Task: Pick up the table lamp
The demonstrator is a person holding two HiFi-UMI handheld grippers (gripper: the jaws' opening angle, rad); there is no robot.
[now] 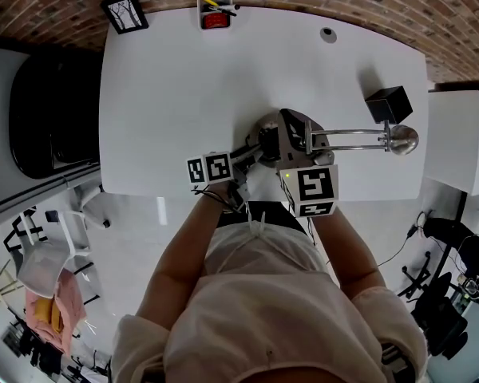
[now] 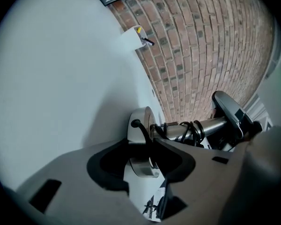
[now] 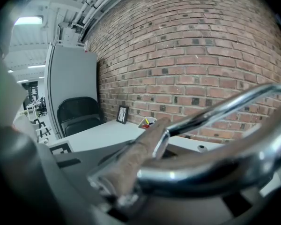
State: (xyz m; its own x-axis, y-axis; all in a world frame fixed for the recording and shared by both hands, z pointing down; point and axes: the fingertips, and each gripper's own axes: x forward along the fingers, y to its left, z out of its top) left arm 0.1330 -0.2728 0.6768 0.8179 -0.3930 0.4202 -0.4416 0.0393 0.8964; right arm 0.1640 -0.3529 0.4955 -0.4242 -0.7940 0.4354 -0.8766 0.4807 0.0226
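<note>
A chrome table lamp point(image 1: 359, 139) lies on its side on the white table point(image 1: 168, 94), its head point(image 1: 401, 140) pointing right. My left gripper point(image 1: 258, 144) comes in from the left. In the left gripper view the lamp's round base point(image 2: 141, 139) stands on edge between the jaws of the left gripper point(image 2: 143, 162), whose dark pads close against it. A black cord is wound round the stem point(image 2: 192, 130). My right gripper point(image 1: 307, 140) is shut on the lamp's chrome arm point(image 3: 201, 168), which fills the right gripper view just past the right gripper point(image 3: 126, 191).
A black cube point(image 1: 389, 104) sits on the table just behind the lamp's head. At the table's far edge, by the brick wall, are a white pen holder point(image 1: 215, 10), a small picture frame point(image 1: 125, 13) and a round cap point(image 1: 328, 33). A black chair point(image 1: 52, 114) stands left of the table.
</note>
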